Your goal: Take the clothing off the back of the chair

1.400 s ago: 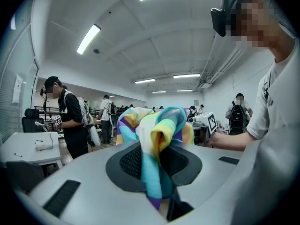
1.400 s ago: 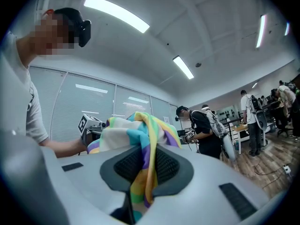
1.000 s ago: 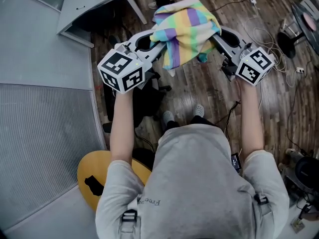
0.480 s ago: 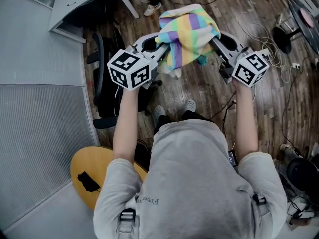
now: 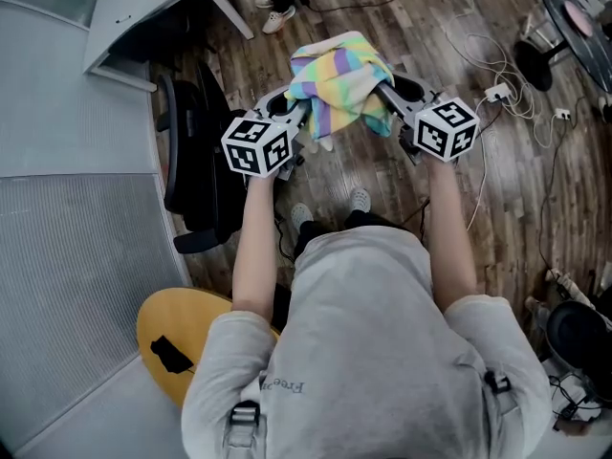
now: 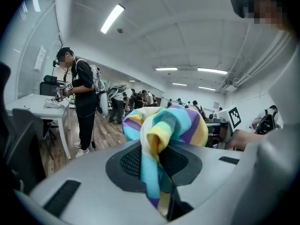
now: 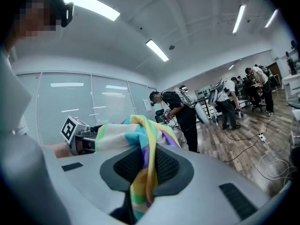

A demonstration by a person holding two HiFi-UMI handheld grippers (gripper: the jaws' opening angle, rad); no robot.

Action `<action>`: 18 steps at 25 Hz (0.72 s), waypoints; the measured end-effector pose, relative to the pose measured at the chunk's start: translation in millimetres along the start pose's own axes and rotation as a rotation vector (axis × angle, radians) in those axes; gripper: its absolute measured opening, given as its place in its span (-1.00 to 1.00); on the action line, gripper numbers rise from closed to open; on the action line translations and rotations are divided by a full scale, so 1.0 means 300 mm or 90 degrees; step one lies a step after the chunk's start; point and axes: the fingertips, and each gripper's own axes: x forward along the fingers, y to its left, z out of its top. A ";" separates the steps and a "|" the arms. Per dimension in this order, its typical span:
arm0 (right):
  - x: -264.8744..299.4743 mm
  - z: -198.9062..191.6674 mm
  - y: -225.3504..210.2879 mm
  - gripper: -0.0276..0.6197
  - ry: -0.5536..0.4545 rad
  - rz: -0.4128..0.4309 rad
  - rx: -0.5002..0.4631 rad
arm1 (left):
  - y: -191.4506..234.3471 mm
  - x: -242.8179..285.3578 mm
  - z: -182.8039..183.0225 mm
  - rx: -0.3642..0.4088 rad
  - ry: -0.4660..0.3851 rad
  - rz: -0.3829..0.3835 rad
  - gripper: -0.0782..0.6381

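Since the striped clothing (image 5: 335,76) bunches and droops between its two holds, I judge it light, soft and limp, with no stiffness of its own. It hangs above the wooden floor (image 5: 382,172), off the black chair (image 5: 196,151), which stands to the person's left. Left hand-held gripper (image 5: 304,105): jaws nearly together, pinched on a fold of the cloth. Right hand-held gripper (image 5: 384,92): likewise clamped on another fold. Thick gathered folds are the best hold, since a single layer could slip free.
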 end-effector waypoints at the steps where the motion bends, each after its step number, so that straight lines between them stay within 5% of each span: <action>1: 0.005 -0.011 -0.010 -0.70 0.010 -0.006 -0.006 | 0.011 0.013 -0.015 -0.006 0.004 0.011 -0.52; 9: 0.016 -0.166 -0.001 -0.70 0.068 -0.031 -0.053 | 0.063 0.010 -0.192 -0.041 0.016 0.092 -0.52; 18: 0.028 -0.306 -0.012 -0.70 0.090 -0.042 -0.056 | 0.079 0.016 -0.321 -0.050 0.024 0.121 -0.52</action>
